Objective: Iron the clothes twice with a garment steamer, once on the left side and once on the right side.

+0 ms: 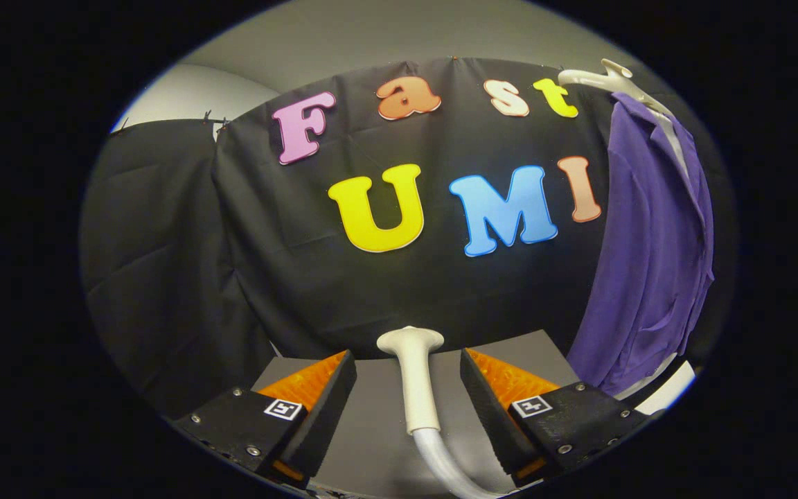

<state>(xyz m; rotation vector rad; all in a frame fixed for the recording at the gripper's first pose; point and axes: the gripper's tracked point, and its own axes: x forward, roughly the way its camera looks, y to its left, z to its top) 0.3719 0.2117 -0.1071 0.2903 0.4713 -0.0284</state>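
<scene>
Two fingers of the gripper [408,388] reach forward low in the scene, spread wide apart, each a blocky wedge with a ridged inner pad and a small square marker on its top face. Released: neither finger touches anything.

Between them, lying on a flat grey table [371,416], the garment steamer [413,381]. Smooth off-white plastic, matte. Slim cylindrical handle, flaring at the far end into a broad, flattened head. The head lies just past the fingertips, toward the wall. Clear gaps show on both sides of the handle, so it rests free, not gripped. At its near end a pale, glossy hose [444,464] joins the handle and curves off to the near right, under the right finger.

To the far right hangs a purple shirt [648,263], the garment to be steamed. Soft woven fabric, draped in long vertical folds, collar uppermost. It hangs on a white hanger [607,76] with a curved, rounded arm and a hook at the top. The hem drops to about table level, right of the right finger and well apart from the steamer.

Behind everything, a black cloth wall [233,277], creased and slightly sagging. Above it, a plain grey surface [371,34].
</scene>
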